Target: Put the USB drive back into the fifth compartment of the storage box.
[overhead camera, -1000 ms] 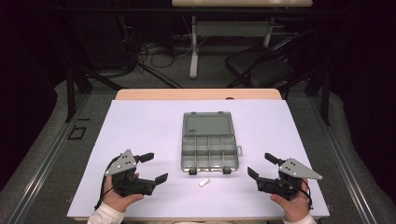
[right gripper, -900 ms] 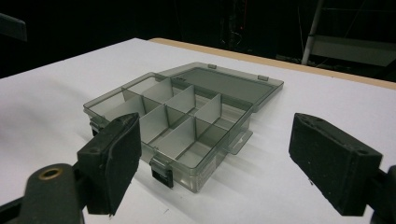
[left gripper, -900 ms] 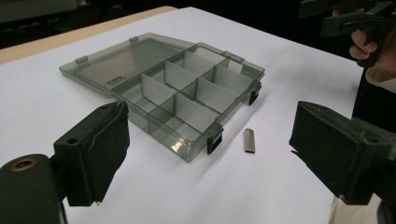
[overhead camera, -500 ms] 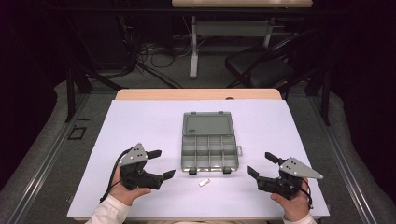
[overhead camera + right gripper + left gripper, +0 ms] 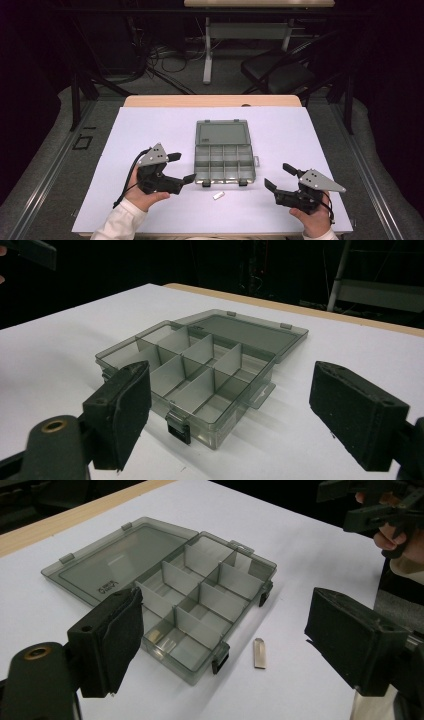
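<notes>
Your left tool (image 5: 179, 168) gapes empty near the small loose divider (image 5: 218, 195): light, stiff, slippery plastic, so pinch its long edges.

High view: camera sitting above the person's edge of the worktop (image 5: 150, 130), looking forward and down, taking in the whole surface from a distance. Left gripper view: riding low and close, looking along its own jaws at the compartment box (image 5: 200, 605) lying just beyond them. Right gripper view: likewise low and close, facing the same box (image 5: 200, 375) from the opposite side. All three are sharing the box (image 5: 223, 155).
</notes>
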Motion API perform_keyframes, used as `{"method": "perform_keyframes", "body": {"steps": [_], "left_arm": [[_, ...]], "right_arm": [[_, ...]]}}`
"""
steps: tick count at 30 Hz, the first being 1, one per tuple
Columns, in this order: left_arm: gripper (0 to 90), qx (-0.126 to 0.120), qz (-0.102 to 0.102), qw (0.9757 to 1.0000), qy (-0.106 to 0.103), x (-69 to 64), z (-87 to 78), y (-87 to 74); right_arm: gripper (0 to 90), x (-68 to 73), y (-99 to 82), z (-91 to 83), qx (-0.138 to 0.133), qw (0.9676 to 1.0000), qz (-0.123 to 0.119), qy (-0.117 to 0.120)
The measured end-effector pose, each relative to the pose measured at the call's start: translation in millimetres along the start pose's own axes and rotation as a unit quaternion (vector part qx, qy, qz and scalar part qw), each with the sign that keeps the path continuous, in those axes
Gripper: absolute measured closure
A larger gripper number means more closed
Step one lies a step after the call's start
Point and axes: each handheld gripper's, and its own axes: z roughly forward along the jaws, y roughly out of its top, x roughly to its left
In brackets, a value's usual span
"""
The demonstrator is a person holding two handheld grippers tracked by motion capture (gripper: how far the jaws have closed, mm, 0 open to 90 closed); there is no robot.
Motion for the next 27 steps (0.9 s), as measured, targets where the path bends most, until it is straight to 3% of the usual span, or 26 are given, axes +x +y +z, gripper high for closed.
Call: {"method": "perform_keyframes", "body": {"steps": [11, 16, 27], "left_arm": [[18.0, 0.016, -0.01, 0.9998, -0.008, 0.9, 9.1, 13.9], [22.8, 0.02, -0.006, 0.9998, -0.006, -0.8, 12.1, 17.6], [34.7, 0.055, 0.0, 0.9985, -0.003, -5.8, 22.9, 26.1]], "right_arm": [[17.0, 1.0, -0.4, 0.3, 0.0, 1.0, 0.0, 0.004], [17.0, 2.3, -0.9, 1.8, 0.002, 1.0, -0.001, 0.006], [17.0, 0.8, -2.2, 3.4, 0.002, 1.0, 0.0, 0.003]]}}
